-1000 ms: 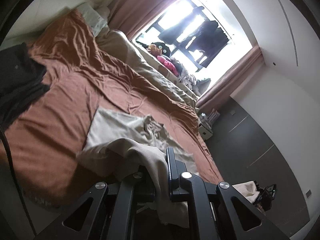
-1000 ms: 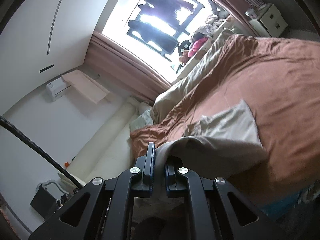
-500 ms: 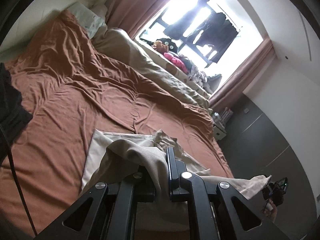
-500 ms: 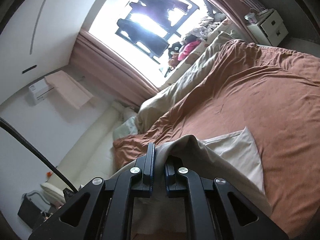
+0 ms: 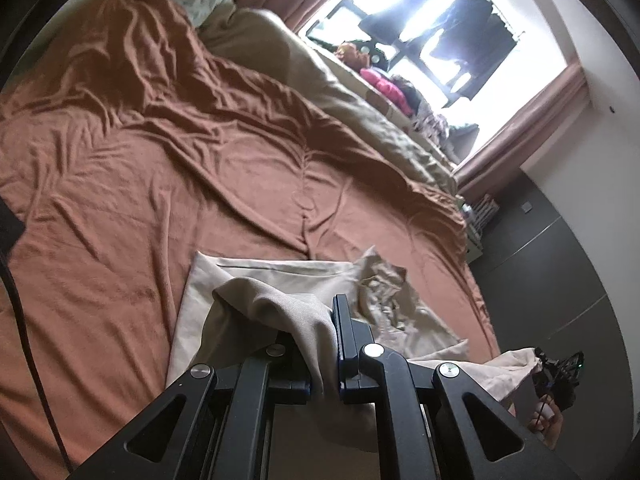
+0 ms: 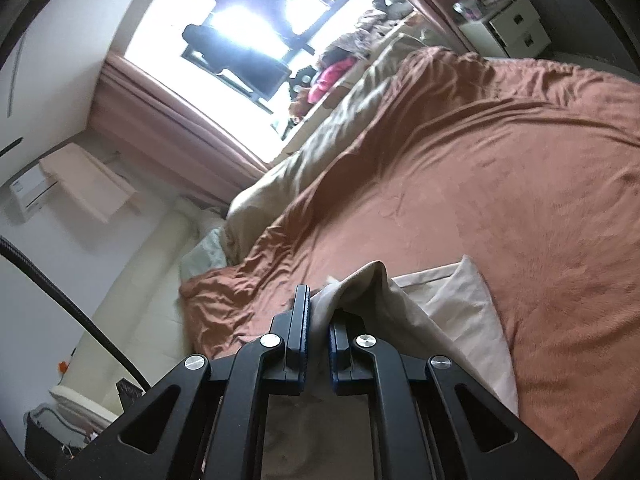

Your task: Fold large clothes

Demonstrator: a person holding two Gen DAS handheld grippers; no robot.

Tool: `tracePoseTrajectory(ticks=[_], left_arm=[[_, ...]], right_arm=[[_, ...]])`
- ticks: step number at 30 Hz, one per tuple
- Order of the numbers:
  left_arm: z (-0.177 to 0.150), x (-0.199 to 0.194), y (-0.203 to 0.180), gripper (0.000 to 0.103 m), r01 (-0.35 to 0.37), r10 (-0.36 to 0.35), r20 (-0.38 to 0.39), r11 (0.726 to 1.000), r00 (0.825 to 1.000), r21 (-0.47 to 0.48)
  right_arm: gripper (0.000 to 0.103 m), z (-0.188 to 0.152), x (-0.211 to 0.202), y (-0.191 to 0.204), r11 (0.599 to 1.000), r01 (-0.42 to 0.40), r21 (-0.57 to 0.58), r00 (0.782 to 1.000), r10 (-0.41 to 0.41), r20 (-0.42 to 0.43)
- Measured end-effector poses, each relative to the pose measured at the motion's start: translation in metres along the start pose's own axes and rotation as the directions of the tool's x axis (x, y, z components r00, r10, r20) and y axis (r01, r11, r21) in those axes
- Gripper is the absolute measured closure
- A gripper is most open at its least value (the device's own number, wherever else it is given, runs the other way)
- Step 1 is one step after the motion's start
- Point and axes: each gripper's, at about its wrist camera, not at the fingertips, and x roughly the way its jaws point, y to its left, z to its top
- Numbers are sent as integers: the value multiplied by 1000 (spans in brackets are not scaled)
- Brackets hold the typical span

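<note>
Beige fabric, a large garment (image 5: 276, 312), lies partly spread on a bed covered by a rust-brown blanket (image 5: 132, 184). Seen from the left wrist, the left gripper (image 5: 320, 344) has its two black fingers (image 5: 344, 332) closed tight on a raised fold of the garment, which drapes over and between them. Beyond the fingers, a flat rectangular part of the cloth rests on the blanket, with a crumpled section to its right. At the far right, another corner of the same cloth is lifted off the bed.

Seen from the right wrist, the right gripper (image 6: 318, 332) also pinches the garment (image 6: 452, 320), its fingers (image 6: 300, 320) nearly together with cloth bunched between them. The fabric falls away to the right onto the blanket (image 6: 520, 184).

A tan duvet (image 5: 352, 92) lies heaped along the bed's far side, under a bright window (image 5: 432, 12) with pinkish curtains (image 5: 532, 120).
</note>
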Motion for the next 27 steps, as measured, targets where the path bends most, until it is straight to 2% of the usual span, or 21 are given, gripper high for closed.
tracePoseTrajectory(ticks=[6, 7, 9, 10, 11, 12, 13, 14, 15, 16, 17, 20, 24, 27], left_arm=[[7, 52, 24, 93, -42, 40, -85, 999, 996, -24], [7, 64, 28, 89, -60, 58, -110, 998, 992, -24], [7, 82, 31, 80, -87, 86, -156, 996, 984, 4], [7, 90, 32, 70, -86, 88, -174, 996, 981, 19], [7, 92, 33, 55, -81, 84, -176, 996, 981, 21], [7, 94, 34, 47, -72, 75, -173, 997, 982, 22], [8, 94, 34, 34, -63, 66, -158, 998, 985, 26], [9, 91, 34, 23, -61, 65, -141, 998, 988, 33], [11, 85, 31, 18, -78, 83, -105, 996, 991, 51], [12, 79, 29, 12, -91, 96, -77, 994, 992, 64], [14, 74, 27, 10, -98, 102, -55, 993, 993, 72], [14, 68, 18, 10, -99, 105, -51, 990, 993, 104], [10, 72, -1, 10, -112, 126, -66, 977, 990, 179], [4, 87, -12, 12, -133, 162, -117, 966, 980, 221]], right_arm=[[98, 0, 32, -3, 996, 92, 14, 995, -91, -32], [98, 0, 39, -3, 994, 108, 26, 994, -107, -35], [98, 0, 49, -6, 990, 131, 49, 991, -129, -43], [97, -1, 53, -6, 988, 145, 58, 989, -142, -51], [96, -1, 58, -6, 985, 159, 68, 986, -155, -63], [95, -2, 63, -6, 981, 177, 78, 982, -171, -85], [87, -3, 67, -4, 976, 199, 87, 976, -189, -109], [73, -4, 68, -1, 974, 207, 91, 974, -196, -114], [62, -3, 67, 2, 975, 202, 91, 976, -192, -107], [35, -3, 64, 7, 976, 200, 87, 977, -191, -97], [23, -3, 60, 14, 977, 201, 76, 977, -194, -85], [23, -2, 51, 36, 979, 204, 27, 976, -201, -79], [23, -8, 55, 75, 961, 260, -98, 955, -271, -122], [23, -15, 66, 99, 943, 280, -182, 936, -310, -164]])
